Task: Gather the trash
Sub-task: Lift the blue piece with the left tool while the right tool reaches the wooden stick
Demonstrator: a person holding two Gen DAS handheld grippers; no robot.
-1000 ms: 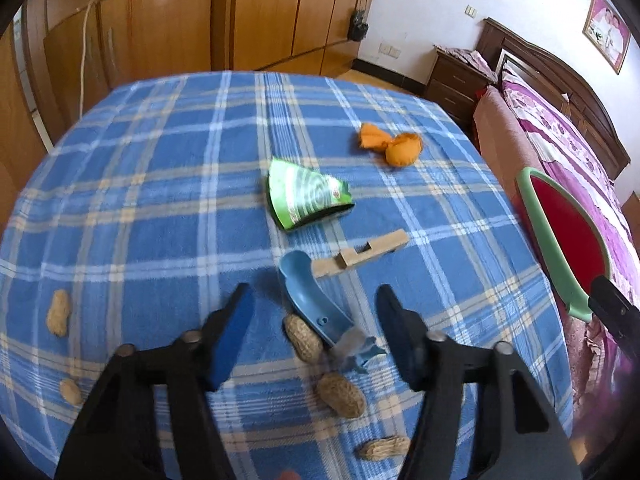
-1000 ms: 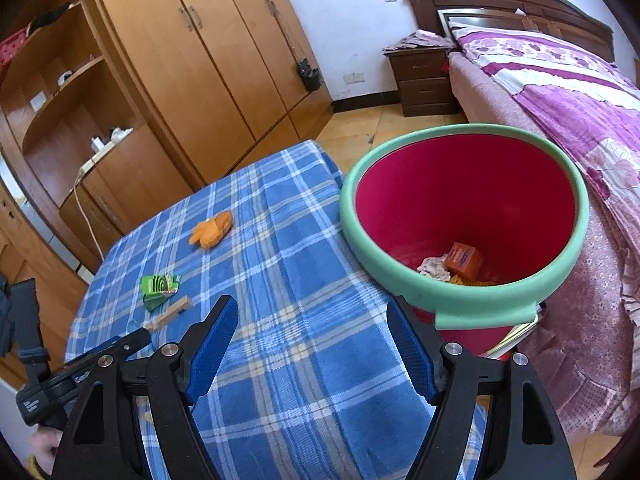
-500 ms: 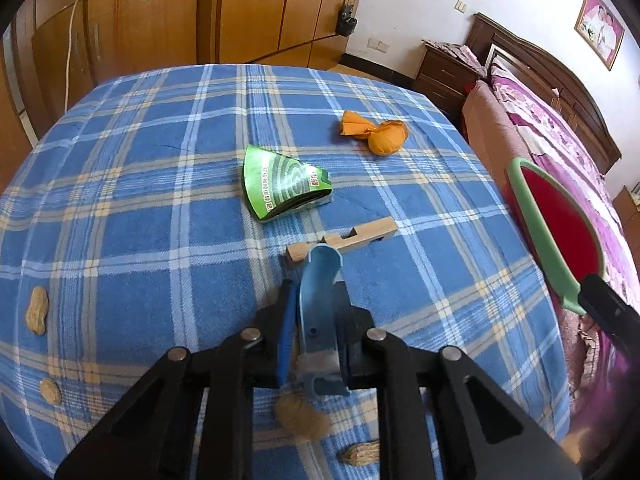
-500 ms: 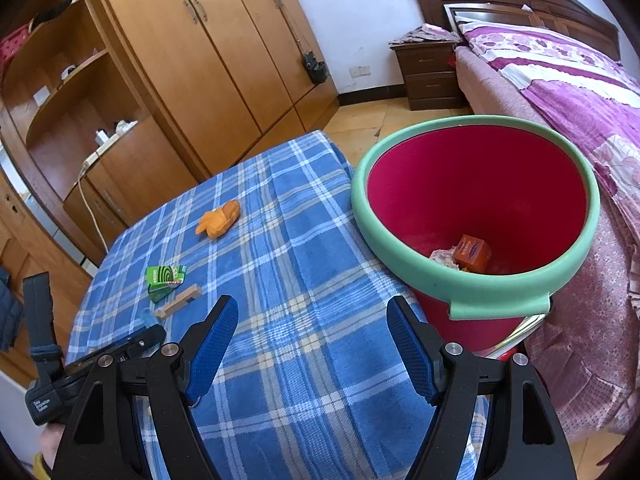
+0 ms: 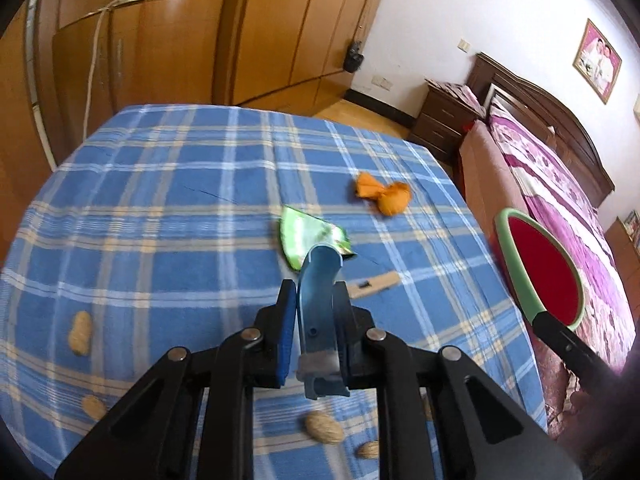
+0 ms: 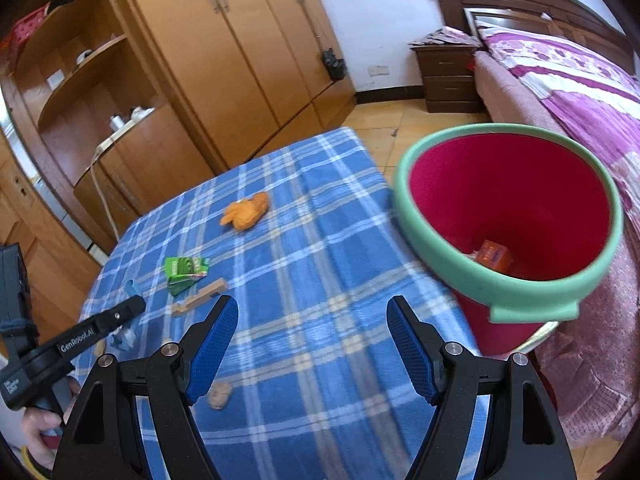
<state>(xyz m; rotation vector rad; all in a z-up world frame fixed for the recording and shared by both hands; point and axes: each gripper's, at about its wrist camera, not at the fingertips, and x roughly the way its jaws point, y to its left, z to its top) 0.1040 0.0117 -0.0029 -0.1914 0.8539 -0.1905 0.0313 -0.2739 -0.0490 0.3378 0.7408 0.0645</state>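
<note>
My left gripper [image 5: 316, 300] is shut on a curved blue plastic piece [image 5: 320, 280] and holds it lifted above the blue checked tablecloth [image 5: 160, 200]. The left gripper also shows in the right wrist view [image 6: 132, 308] at the table's left. On the cloth lie a green wrapper [image 5: 308, 236], an orange wrapper [image 5: 384, 196], a wooden clip [image 5: 376, 284] and several peanuts [image 5: 80, 332]. My right gripper [image 6: 312, 340] is open and empty above the table's near side. The red bin with a green rim [image 6: 508, 216] stands beside the table on the right, with some trash inside.
A wooden wardrobe [image 6: 240, 40] and shelves stand behind the table. A bed [image 6: 580, 80] with a purple cover and a nightstand [image 6: 448, 76] lie to the right. The bin's rim [image 5: 520, 272] shows past the table's right edge in the left wrist view.
My left gripper closed on the blue plastic piece and lifted it off the cloth. My right gripper moved a little closer to the table and stayed open.
</note>
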